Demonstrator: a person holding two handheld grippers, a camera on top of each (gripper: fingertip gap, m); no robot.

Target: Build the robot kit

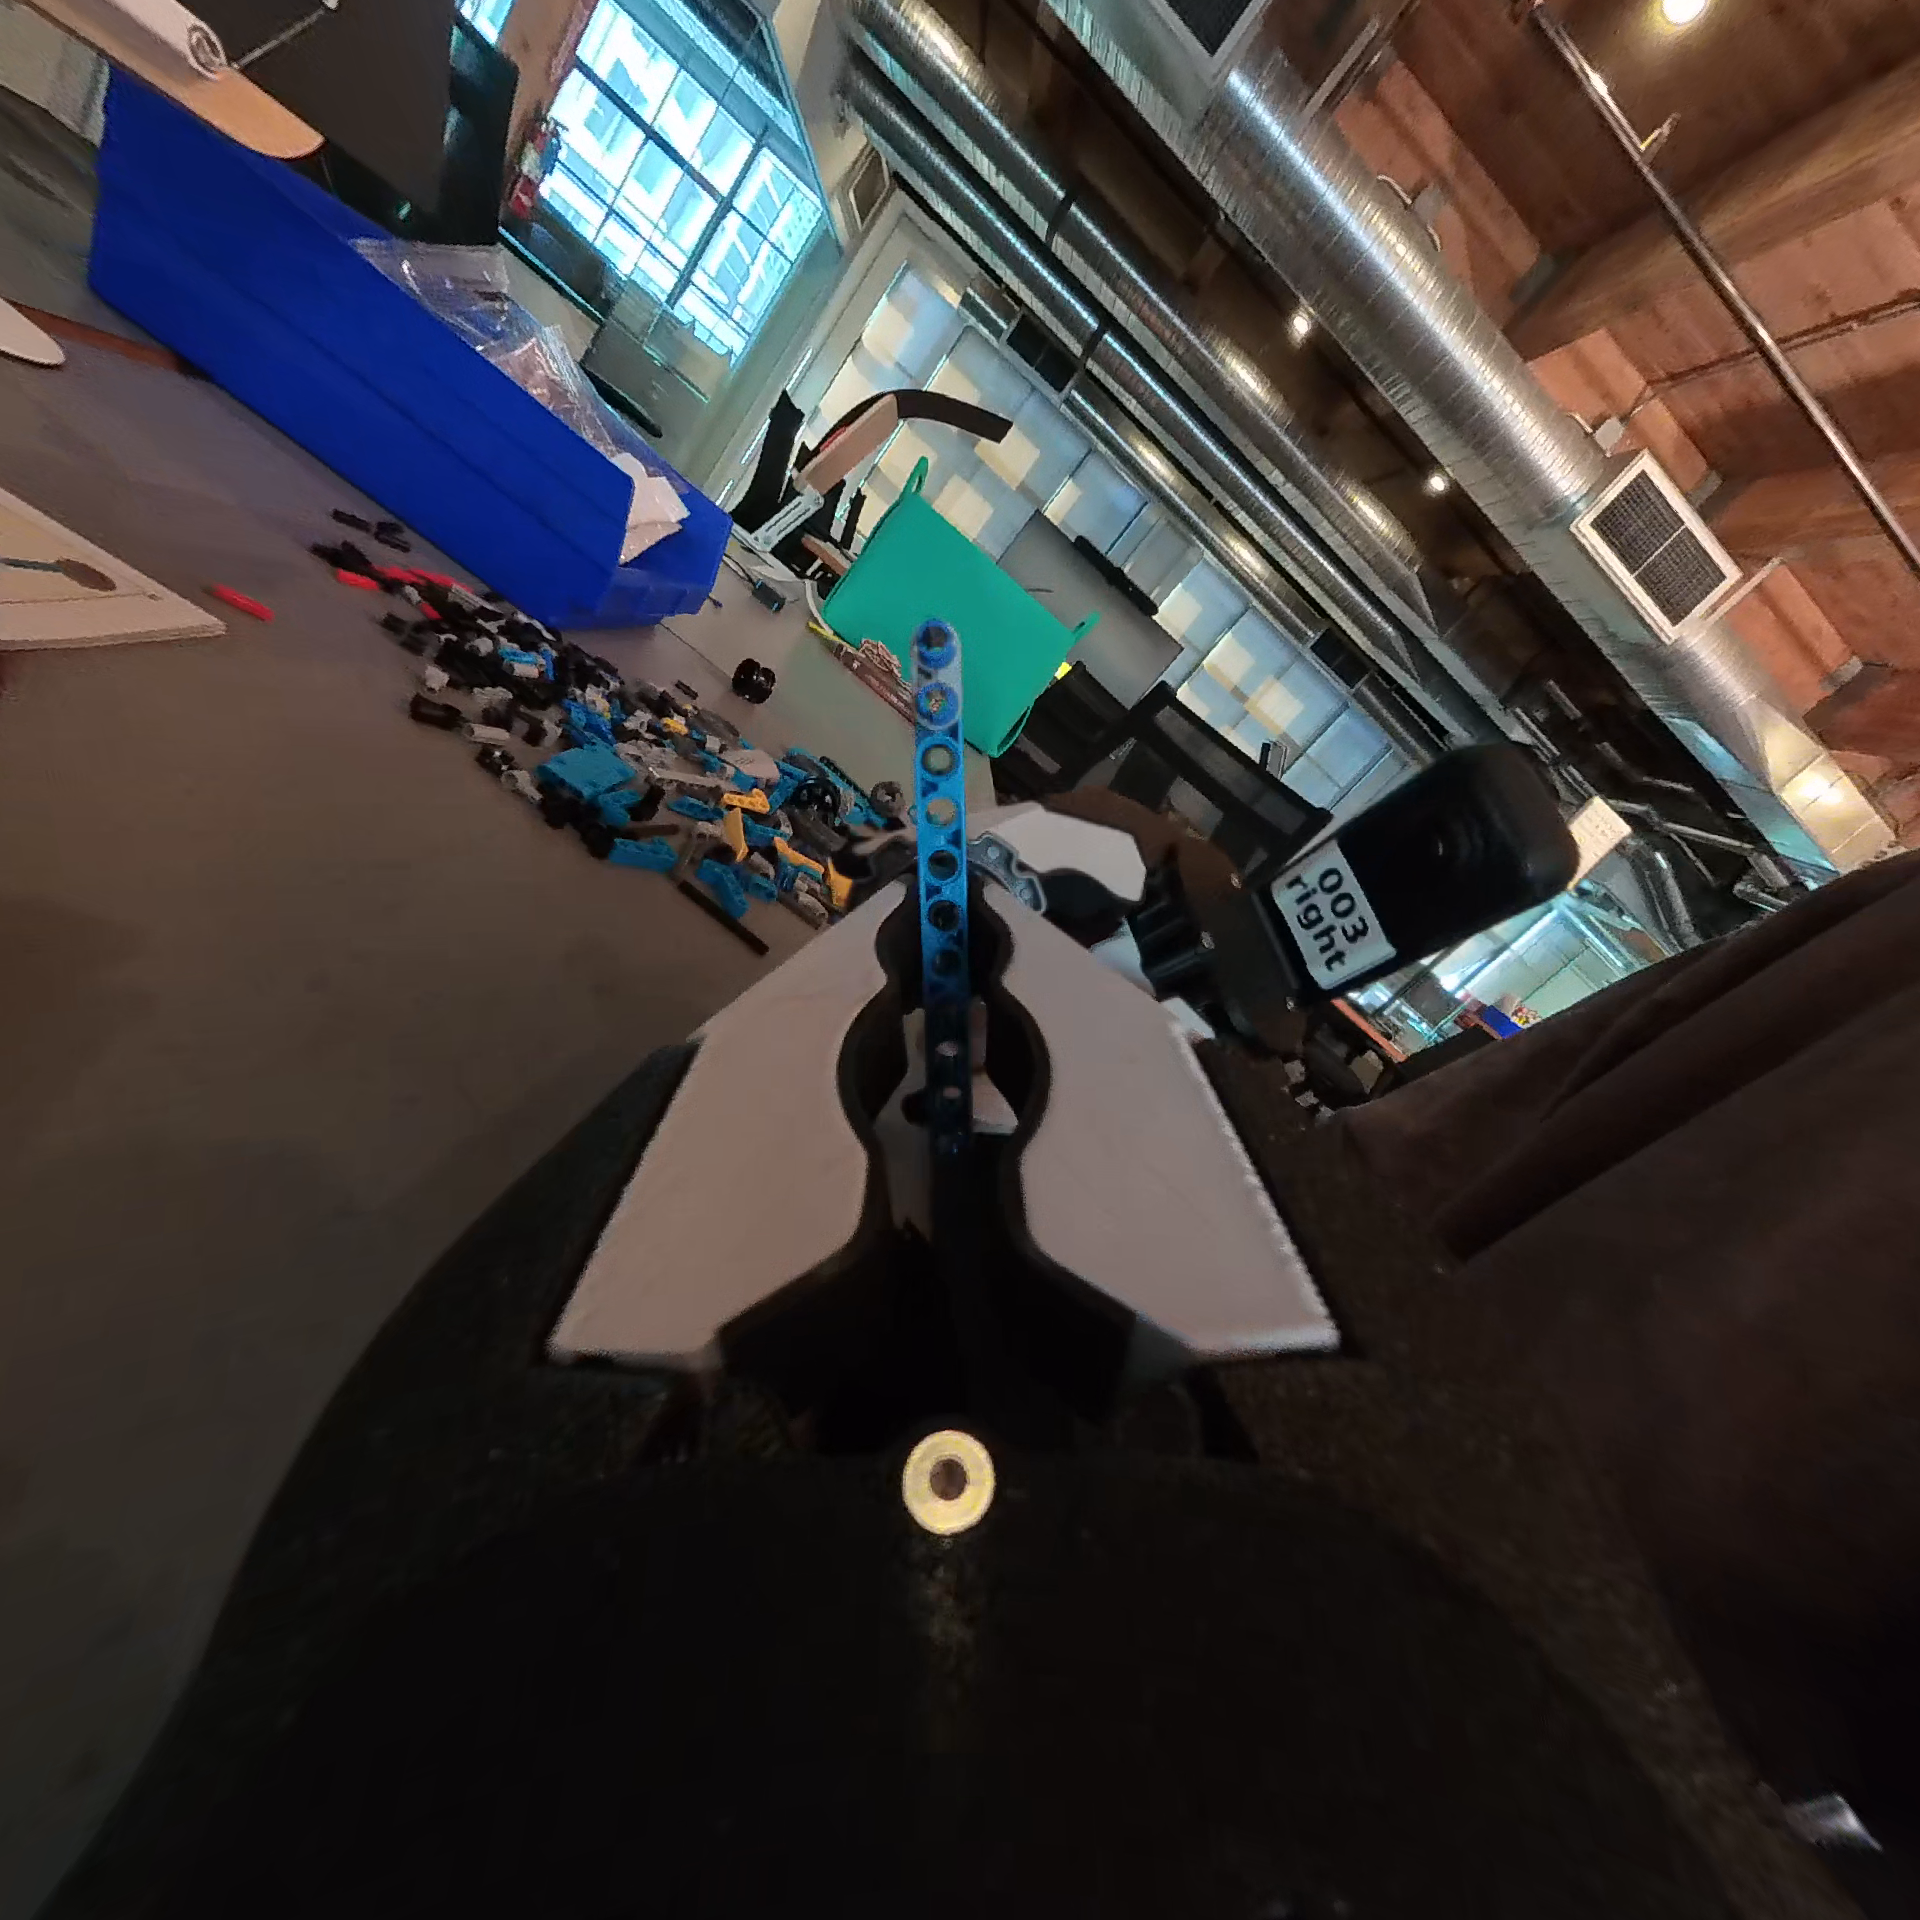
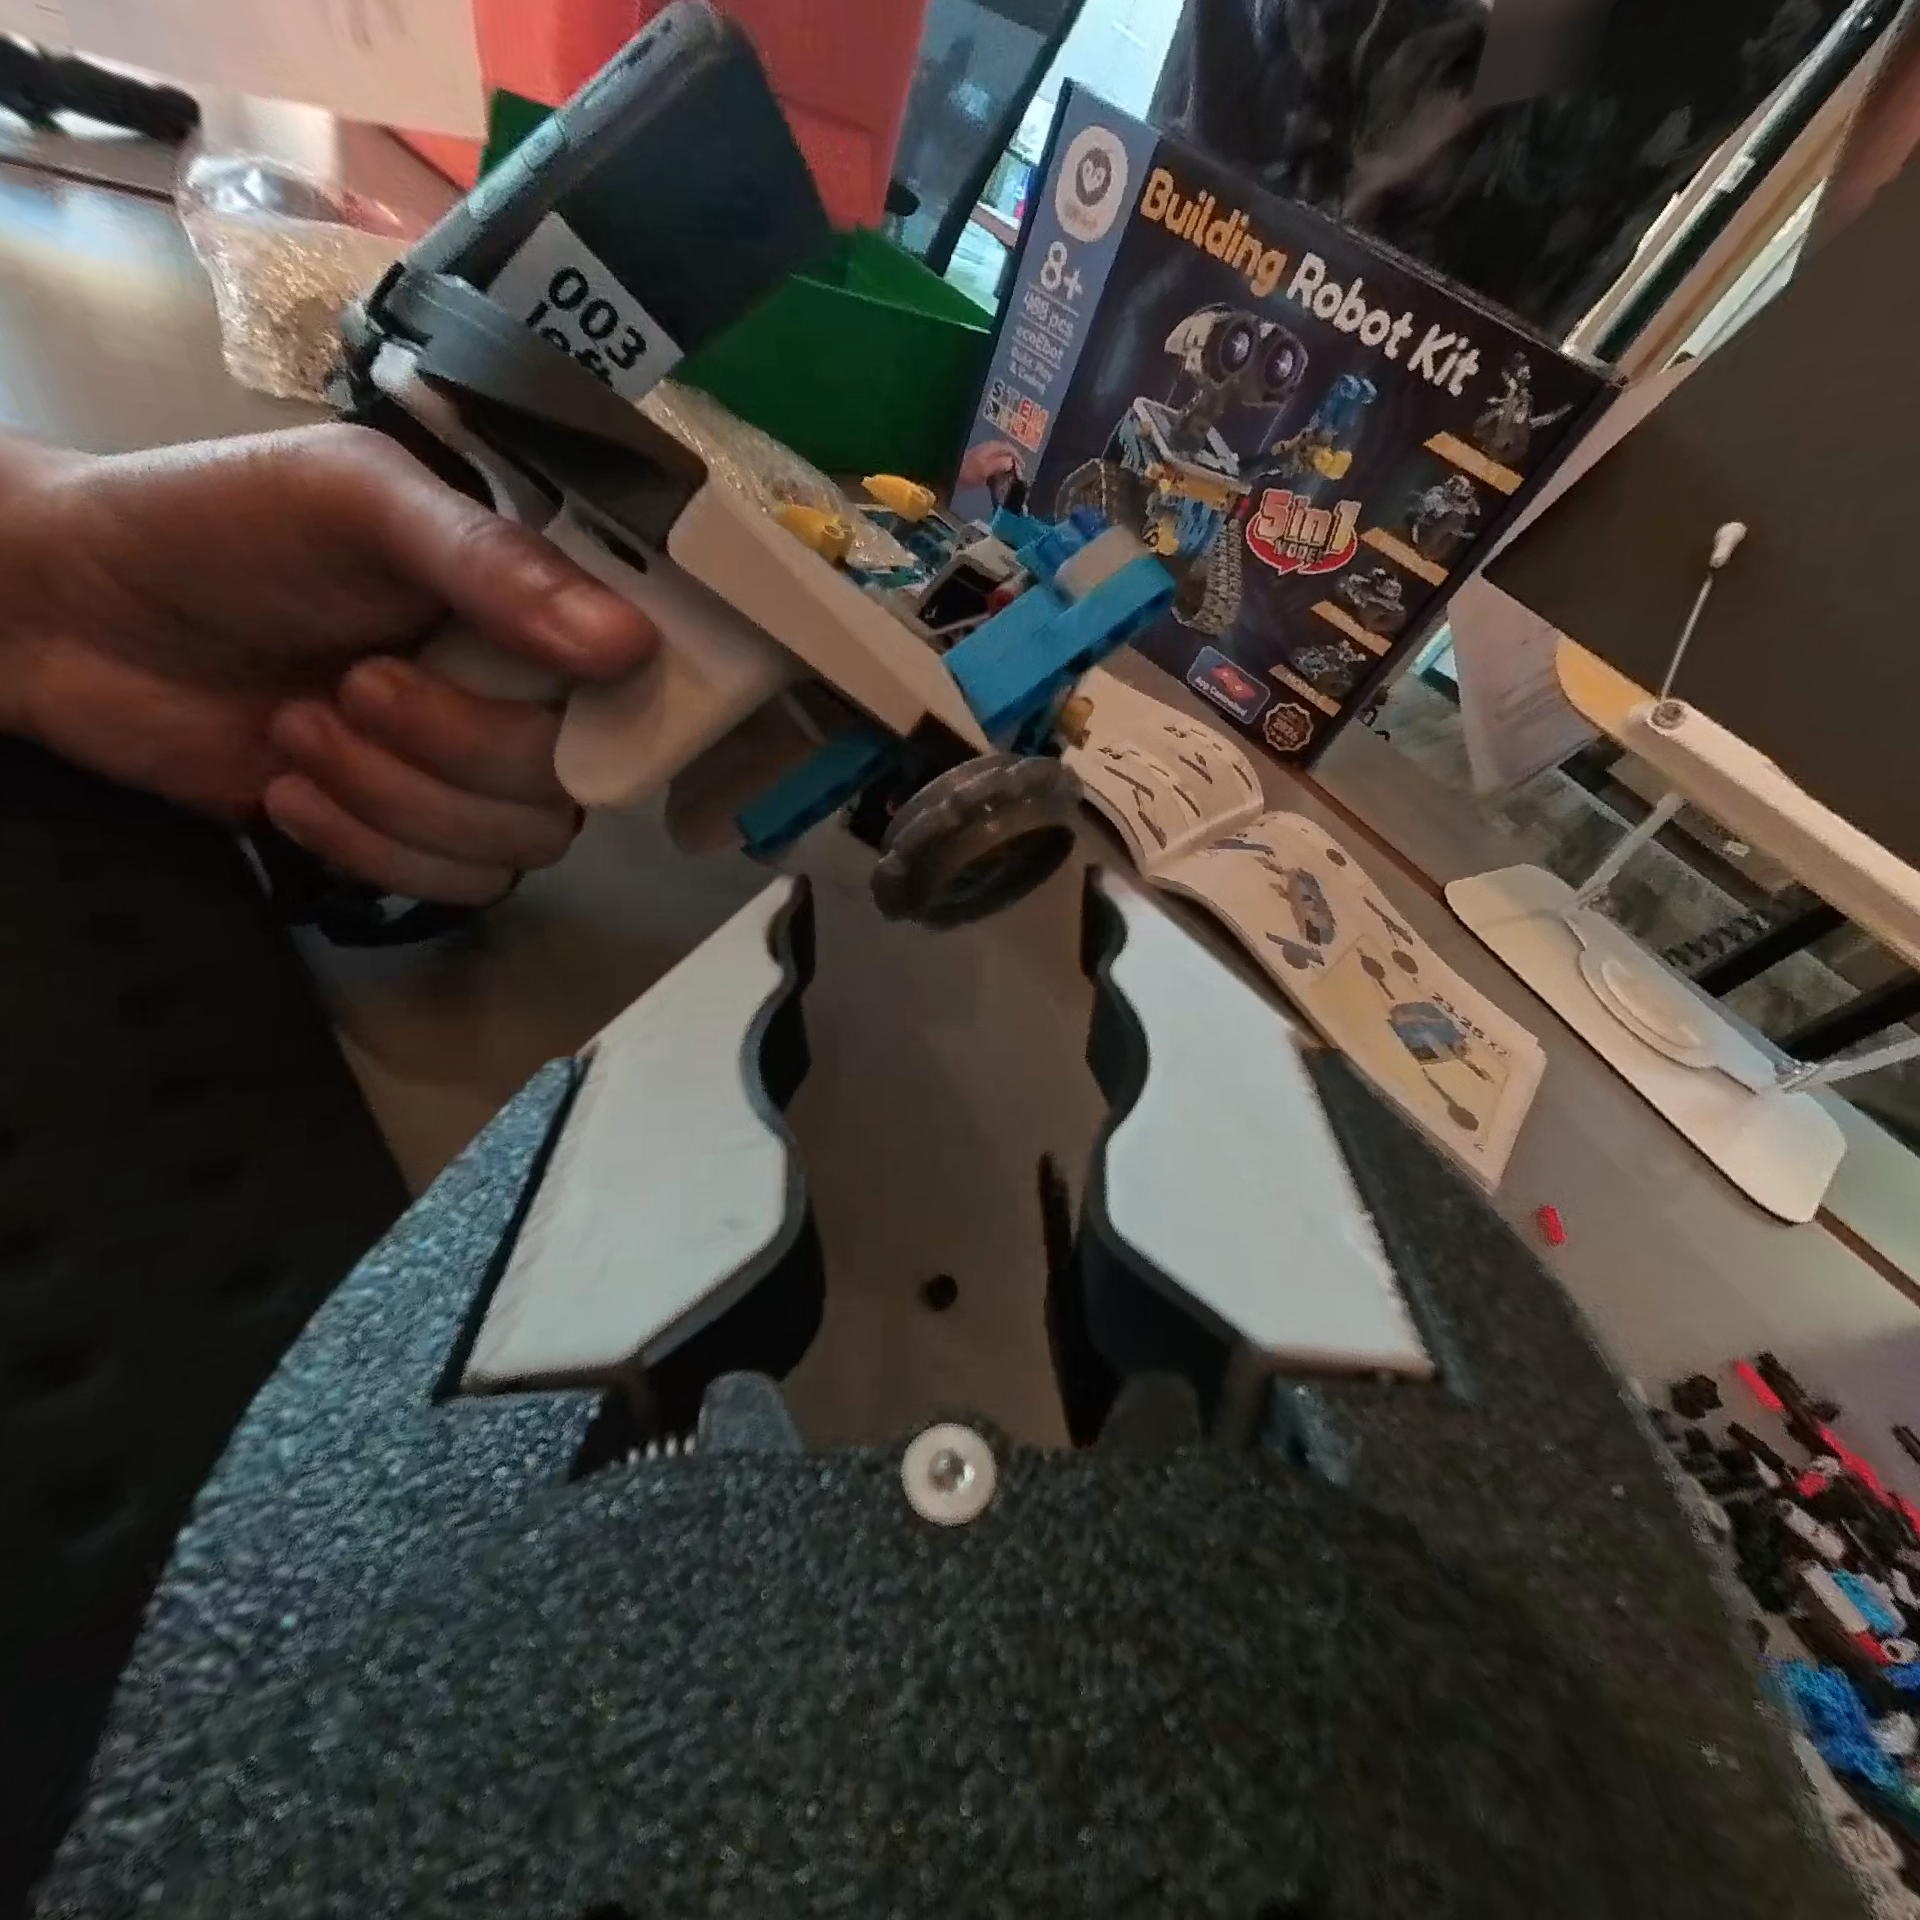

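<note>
My left gripper (image 1: pixel 940 935) is shut on a long blue beam with holes (image 1: pixel 940 790) that sticks out forward past its tips. In the right wrist view a hand (image 2: pixel 312 644) holds that left gripper (image 2: pixel 961 727), and its fingers clamp a small blue build of beams (image 2: pixel 1039 634) with a grey toothed wheel (image 2: pixel 977 842) on its underside. My right gripper (image 2: pixel 945 935) is open and empty. Its tips are just below and short of the grey wheel, not touching it. The right gripper's body and camera (image 1: pixel 1434 862) show to the right in the left wrist view.
A pile of small blue, black and yellow pieces (image 1: pixel 644 748) lies on the grey table, also seen at the lower right (image 2: pixel 1818 1538). A blue bin (image 1: pixel 395 395), green bag (image 1: pixel 956 623), kit box (image 2: pixel 1278 447), open booklet (image 2: pixel 1299 914) and white stand base (image 2: pixel 1662 1049) stand around. Only a small space, under 4 cm, lies between the two pairs of fingers.
</note>
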